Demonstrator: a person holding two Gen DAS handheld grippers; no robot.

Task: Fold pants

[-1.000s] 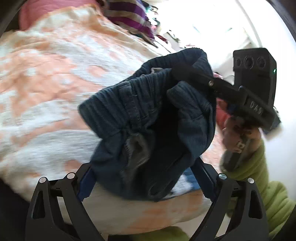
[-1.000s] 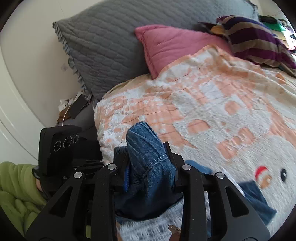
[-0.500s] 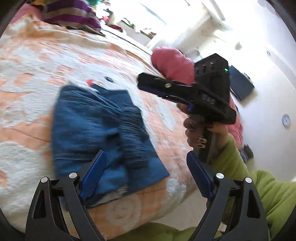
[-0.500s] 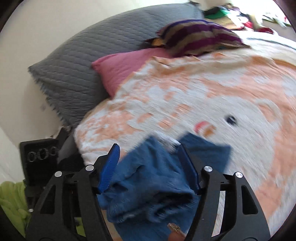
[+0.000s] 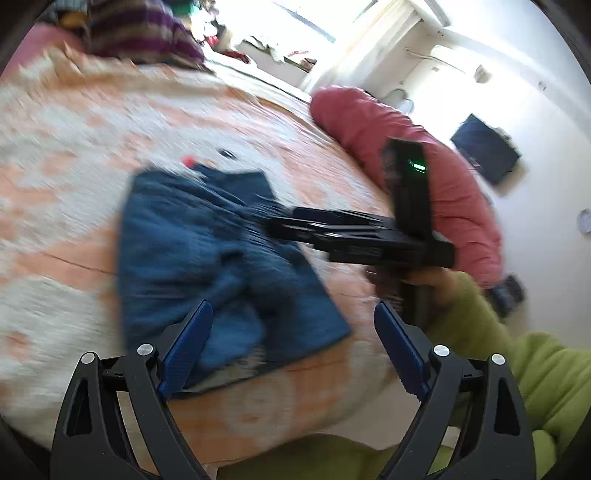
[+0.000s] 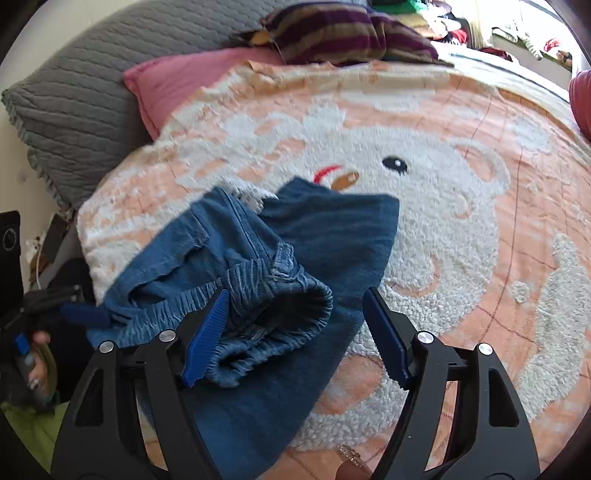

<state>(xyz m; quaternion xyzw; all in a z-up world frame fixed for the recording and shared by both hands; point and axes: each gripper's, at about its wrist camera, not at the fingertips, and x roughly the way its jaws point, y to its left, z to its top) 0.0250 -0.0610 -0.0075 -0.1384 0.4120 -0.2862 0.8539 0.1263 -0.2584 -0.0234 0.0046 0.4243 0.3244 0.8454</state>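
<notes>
The blue denim pants [image 5: 207, 258] lie folded in a rough rectangle on the orange-and-white fleece blanket [image 5: 74, 147]. Their elastic waistband [image 6: 266, 295] is bunched on top, at the near end. My right gripper [image 6: 295, 306] hovers over that waistband. Its jaws are opening, with the bunched denim between them and the pads not pressing on it. My left gripper [image 5: 291, 325] stands wide open just short of the pants' near edge, nothing held. The right gripper [image 5: 332, 232] also shows in the left wrist view, reaching over the pants from the right.
A grey quilted pillow [image 6: 74, 103], a pink pillow [image 6: 184, 85] and a striped purple cloth [image 6: 343, 33] lie at the bed's head. A red bolster [image 5: 406, 166] lies along the far side. A green sleeve [image 5: 535, 369] is at the near bed edge.
A second ago the right gripper was shut on the bunched denim, held up above the bed. It has let go, and the pants now lie folded on the blanket. Both grippers have swung.
</notes>
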